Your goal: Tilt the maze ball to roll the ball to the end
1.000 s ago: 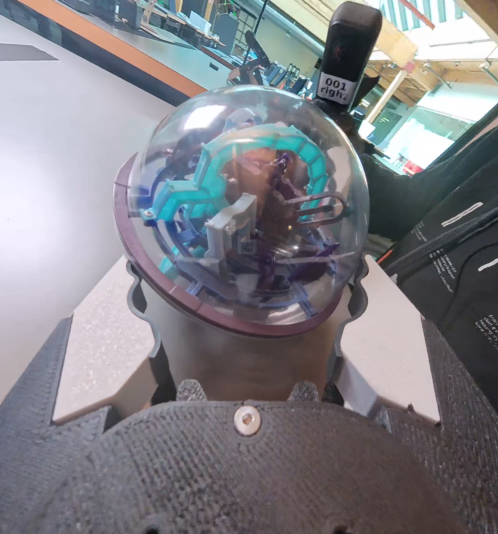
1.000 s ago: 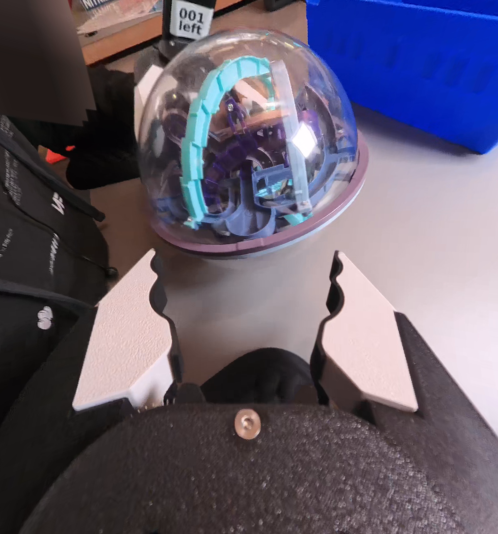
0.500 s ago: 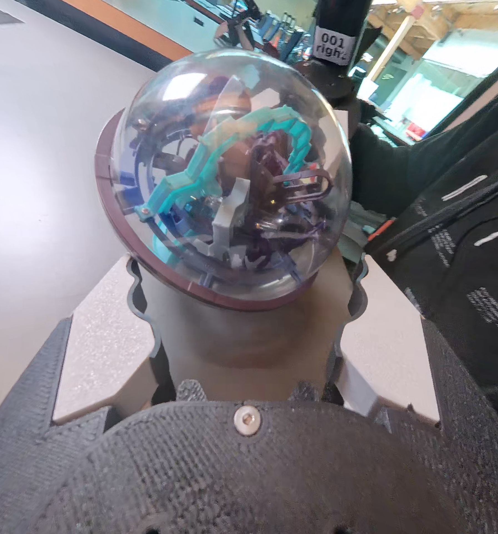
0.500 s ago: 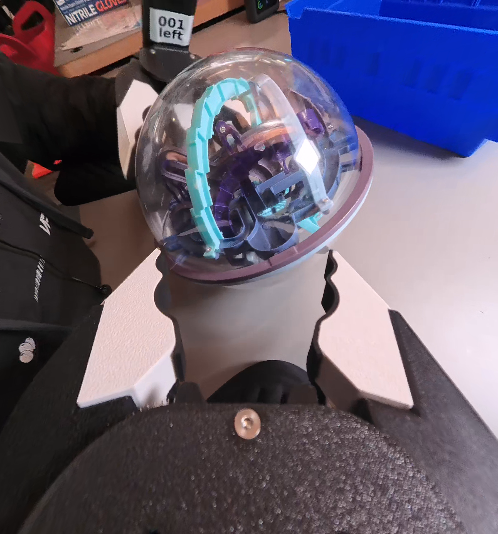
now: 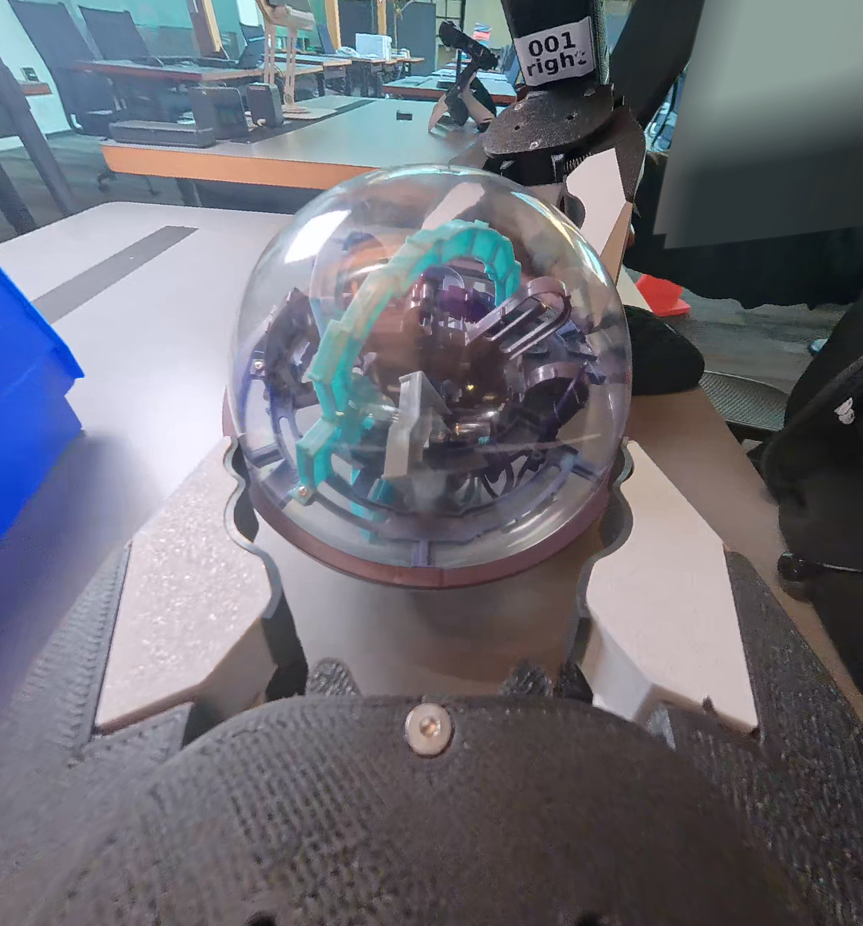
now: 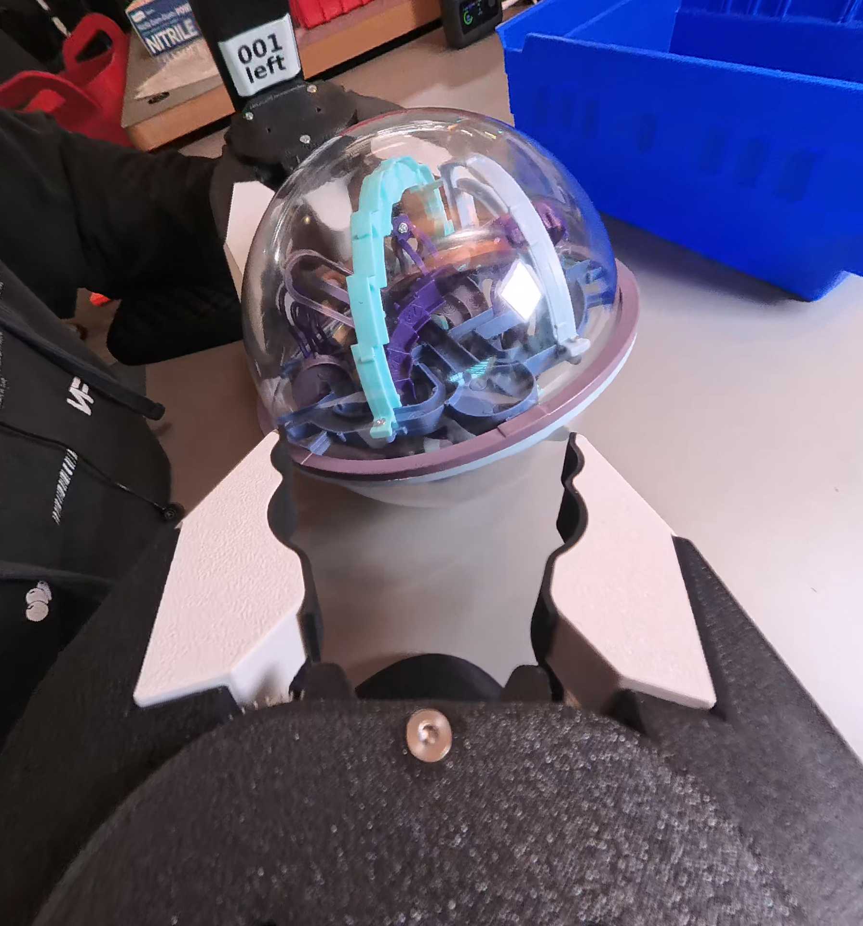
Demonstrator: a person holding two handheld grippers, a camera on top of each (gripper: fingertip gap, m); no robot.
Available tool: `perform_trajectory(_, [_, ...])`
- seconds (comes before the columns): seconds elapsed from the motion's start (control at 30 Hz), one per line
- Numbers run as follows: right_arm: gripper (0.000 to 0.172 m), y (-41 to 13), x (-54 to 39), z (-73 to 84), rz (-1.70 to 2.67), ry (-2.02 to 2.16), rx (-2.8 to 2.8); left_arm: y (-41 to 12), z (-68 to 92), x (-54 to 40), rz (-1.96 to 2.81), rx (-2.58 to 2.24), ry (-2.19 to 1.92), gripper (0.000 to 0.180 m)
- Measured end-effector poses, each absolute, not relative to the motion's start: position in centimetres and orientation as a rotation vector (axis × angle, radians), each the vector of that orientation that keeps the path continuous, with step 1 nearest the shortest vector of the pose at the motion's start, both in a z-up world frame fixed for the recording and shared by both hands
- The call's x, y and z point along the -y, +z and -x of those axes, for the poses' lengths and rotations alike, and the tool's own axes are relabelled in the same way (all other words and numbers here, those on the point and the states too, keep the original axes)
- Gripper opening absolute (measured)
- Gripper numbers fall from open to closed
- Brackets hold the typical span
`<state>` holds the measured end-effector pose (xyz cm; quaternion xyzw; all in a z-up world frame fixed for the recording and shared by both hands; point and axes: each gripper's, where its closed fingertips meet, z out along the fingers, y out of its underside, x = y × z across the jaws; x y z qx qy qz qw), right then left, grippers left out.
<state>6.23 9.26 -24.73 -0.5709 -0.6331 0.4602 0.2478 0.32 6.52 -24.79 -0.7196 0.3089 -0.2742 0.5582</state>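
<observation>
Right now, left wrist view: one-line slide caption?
Clear maze ball cradled between left gripper's wide-spread fingers, blue bin at left.

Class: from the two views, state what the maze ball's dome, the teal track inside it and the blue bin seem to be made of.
Dome: clear, glossy hard plastic; it shows reflections and see-through contents.
Teal track: opaque moulded plastic, likely matte.
Blue bin: opaque moulded plastic with a slight sheen.
</observation>
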Motion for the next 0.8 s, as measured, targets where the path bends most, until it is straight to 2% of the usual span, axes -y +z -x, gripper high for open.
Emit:
perform_trajectory(0.33, [0.104, -24.4, -9.6, -6.2, 1.532, 1.224, 1.706, -25.3, -0.2, -6.6, 1.734, -0.664, -0.579, 0.139])
perform_trajectory(0.7, [0.123, -23.6, -9.0, -6.5, 1.401, 1.236, 1.675, -25.2, -0.6, -6.9, 1.824, -0.435, -0.942, 0.137])
perform_trajectory(0.8, [0.123, -24.4, -9.3, -5.9, 1.393, 1.144, 1.67, -25.2, -0.5, -7.0, 1.843, -0.332, -1.036, 0.137])
